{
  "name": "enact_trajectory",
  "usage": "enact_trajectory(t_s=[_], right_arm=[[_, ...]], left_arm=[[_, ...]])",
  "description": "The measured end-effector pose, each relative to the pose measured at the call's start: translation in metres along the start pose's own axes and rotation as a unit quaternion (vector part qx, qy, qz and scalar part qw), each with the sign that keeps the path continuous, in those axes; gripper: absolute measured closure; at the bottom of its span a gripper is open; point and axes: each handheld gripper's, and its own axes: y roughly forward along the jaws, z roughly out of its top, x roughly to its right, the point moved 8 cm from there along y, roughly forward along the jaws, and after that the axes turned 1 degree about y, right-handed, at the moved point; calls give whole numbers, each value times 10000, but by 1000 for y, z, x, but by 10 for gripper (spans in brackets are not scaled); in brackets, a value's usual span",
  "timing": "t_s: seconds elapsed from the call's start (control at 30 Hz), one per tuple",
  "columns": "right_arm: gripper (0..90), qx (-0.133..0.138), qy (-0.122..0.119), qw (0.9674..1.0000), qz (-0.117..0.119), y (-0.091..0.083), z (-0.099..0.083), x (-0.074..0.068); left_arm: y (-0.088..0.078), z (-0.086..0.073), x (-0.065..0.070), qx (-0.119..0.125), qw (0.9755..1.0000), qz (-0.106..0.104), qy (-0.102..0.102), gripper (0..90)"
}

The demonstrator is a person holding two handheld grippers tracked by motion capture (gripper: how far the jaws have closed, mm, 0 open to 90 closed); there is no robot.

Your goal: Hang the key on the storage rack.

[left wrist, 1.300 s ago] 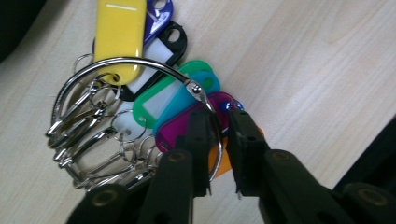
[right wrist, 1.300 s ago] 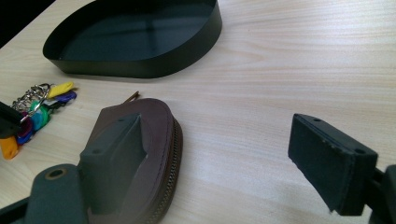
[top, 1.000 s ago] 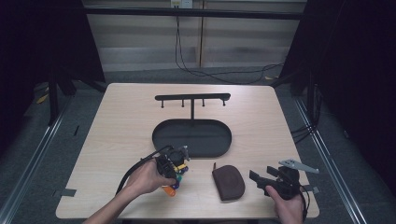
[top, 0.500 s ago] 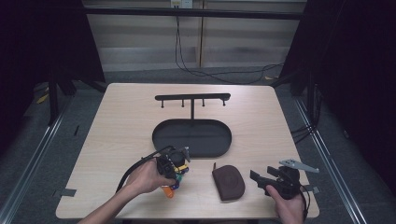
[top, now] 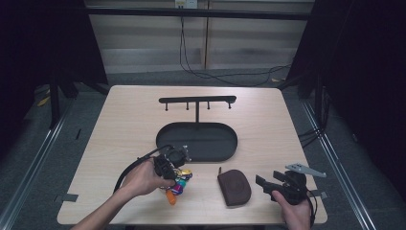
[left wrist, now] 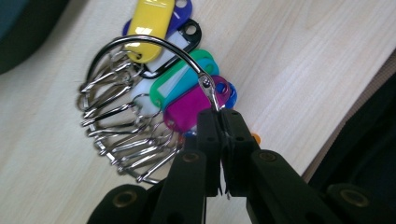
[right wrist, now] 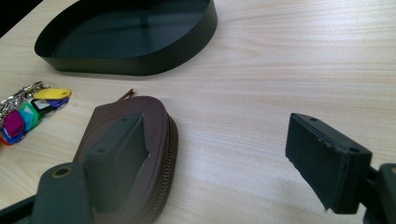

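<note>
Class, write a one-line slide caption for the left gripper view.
Left hand-held gripper shut on the metal key ring, its coloured key tags fanned over the wooden table.

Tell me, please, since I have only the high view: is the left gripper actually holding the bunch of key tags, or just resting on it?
Observer: The left gripper is shut on the metal ring of the key tags, pinching the wire right at its clasp.
Operator: Thank you. Could you say whether the right gripper is open?
Observer: Yes, the right gripper is open, with bare table between its pads and nothing held.
Operator: And where is the pouch relative to it?
Observer: The brown pouch lies behind one jaw, zipper edge facing the gap; I cannot tell if it touches.
</note>
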Motion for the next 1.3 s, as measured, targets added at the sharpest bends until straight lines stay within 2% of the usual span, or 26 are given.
enact_trajectory(t_s=[0.3, 0.4, 0.43, 0.47, 0.5, 0.67, 0.83, 0.87, 0.93, 0.97, 1.07, 1.13, 1.2, 1.3], right_arm=[[205, -8, 1, 10000, 1, 0, 0, 0], [206, 0, -10, 10000, -1, 0, 0, -1], [206, 1, -7, 10000, 3, 0, 0, -1], [206, 3, 0, 10000, 10, 0, 0, -1], [206, 4, 1, 10000, 7, 0, 0, -1], [207, 4, -3, 10000, 6, 0, 0, -1], [207, 6, 4, 10000, 0, 0, 0, -1], [207, 3, 7, 10000, -5, 0, 0, 0], [210, 6, 16, 10000, -16, 0, 0, 0], [209, -1, 19, 10000, -24, 0, 0, 0], [209, 1, 20, 10000, -20, 0, 0, 0], [209, 9, 24, 10000, -15, 0, 0, 0], [209, 10, 25, 10000, -10, 0, 0, 0], [209, 17, 14, 10000, -13, -1, 0, 0]], left_arm=[[-27, -3, -6, 169, 9998, 123, -78, 878], [-32, -5, -10, 105, 9997, 215, 67, 878], [-34, -5, -10, 140, 9996, 251, 3, 879], [-37, -5, -12, 120, 9995, 273, 40, 879], [-39, -5, -12, 193, 9994, 271, -30, 879], [-53, -5, -18, 214, 9991, 357, -90, 881], [-63, -5, -23, 196, 9985, 510, -58, 882], [-65, -5, -24, 252, 9978, 602, -94, 882], [-67, -6, -24, 136, 9981, 599, -24, 883], [-69, -7, -24, 104, 9976, 683, -33, 884], [-75, -6, -25, 78, 9976, 690, -25, 884], [-79, -5, -26, 126, 9972, 716, -147, 884], [-82, -5, -28, 58, 9974, 710, -138, 884], [-87, -5, -28, 125, 9976, 677, -121, 884]])
